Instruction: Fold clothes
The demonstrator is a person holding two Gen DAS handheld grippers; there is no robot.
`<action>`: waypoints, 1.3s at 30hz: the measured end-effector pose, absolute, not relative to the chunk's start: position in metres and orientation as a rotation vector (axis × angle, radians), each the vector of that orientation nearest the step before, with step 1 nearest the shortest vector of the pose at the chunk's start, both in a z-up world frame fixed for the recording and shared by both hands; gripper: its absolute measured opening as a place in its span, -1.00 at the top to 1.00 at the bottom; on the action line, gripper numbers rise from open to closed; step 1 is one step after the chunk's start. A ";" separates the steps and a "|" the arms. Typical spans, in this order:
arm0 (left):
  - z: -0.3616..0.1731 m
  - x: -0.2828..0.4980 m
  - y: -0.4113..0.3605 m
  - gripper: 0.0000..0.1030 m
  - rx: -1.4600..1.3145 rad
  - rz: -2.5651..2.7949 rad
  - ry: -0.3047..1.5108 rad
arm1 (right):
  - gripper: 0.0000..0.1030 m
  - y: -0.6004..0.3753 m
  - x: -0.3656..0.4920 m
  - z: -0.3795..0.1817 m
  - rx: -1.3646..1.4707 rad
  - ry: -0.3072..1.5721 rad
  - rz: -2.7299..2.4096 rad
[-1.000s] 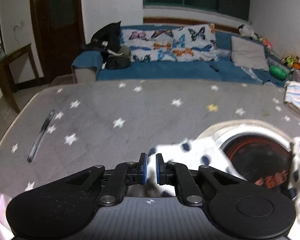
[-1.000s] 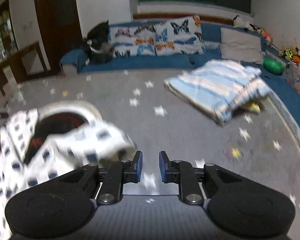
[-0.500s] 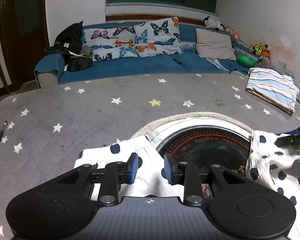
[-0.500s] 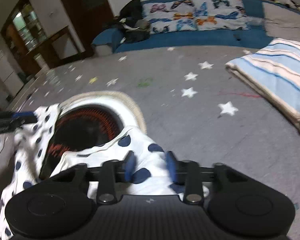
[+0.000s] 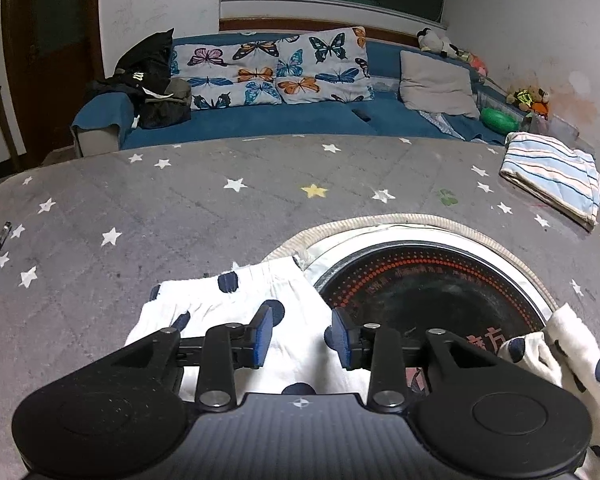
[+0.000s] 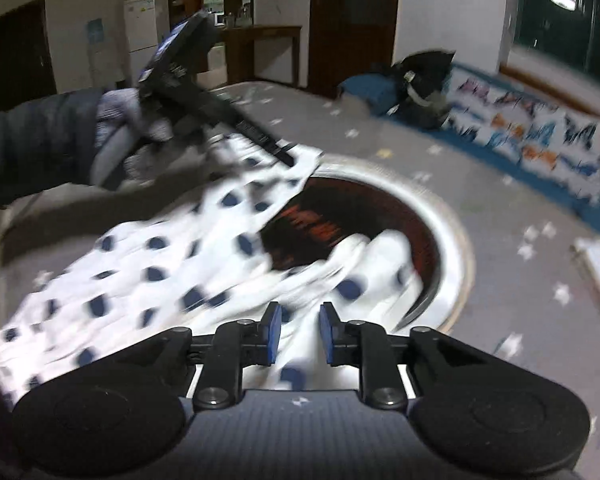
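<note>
Lying spread over the grey star surface [image 5: 204, 208] and partly across the round cooker plate [image 5: 428, 280], the white dotted cloth [image 5: 236, 312] sits flat for folding, while the left tool [image 5: 300, 332] and right tool [image 6: 296, 334] hover open, holding nothing.

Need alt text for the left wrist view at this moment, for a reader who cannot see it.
The open left gripper hovers over a white garment with dark polka dots that lies partly across a round black cooktop set in a grey star-print table. A folded striped cloth lies at the table's far right, and a blue sofa with butterfly cushions stands behind.
</note>
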State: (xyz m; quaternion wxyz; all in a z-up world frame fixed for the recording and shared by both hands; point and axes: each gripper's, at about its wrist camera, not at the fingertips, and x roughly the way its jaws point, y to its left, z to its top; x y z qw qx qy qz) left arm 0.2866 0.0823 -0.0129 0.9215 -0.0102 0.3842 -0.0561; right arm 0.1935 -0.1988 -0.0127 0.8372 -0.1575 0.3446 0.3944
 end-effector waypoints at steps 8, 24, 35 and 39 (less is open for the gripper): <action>-0.012 0.290 0.082 0.30 -0.035 -0.121 0.788 | 0.59 -0.241 0.215 0.010 -0.012 0.770 0.797; -0.025 0.298 0.075 0.30 -0.029 -0.134 0.820 | 0.34 -0.245 0.275 -0.048 0.132 0.925 0.664; -0.033 0.304 0.078 0.30 -0.045 -0.129 0.836 | 0.62 -0.223 0.280 -0.049 -0.008 0.946 0.695; -0.033 0.309 0.077 0.30 -0.049 -0.131 0.839 | 0.64 -0.213 0.281 -0.034 -0.221 0.870 0.663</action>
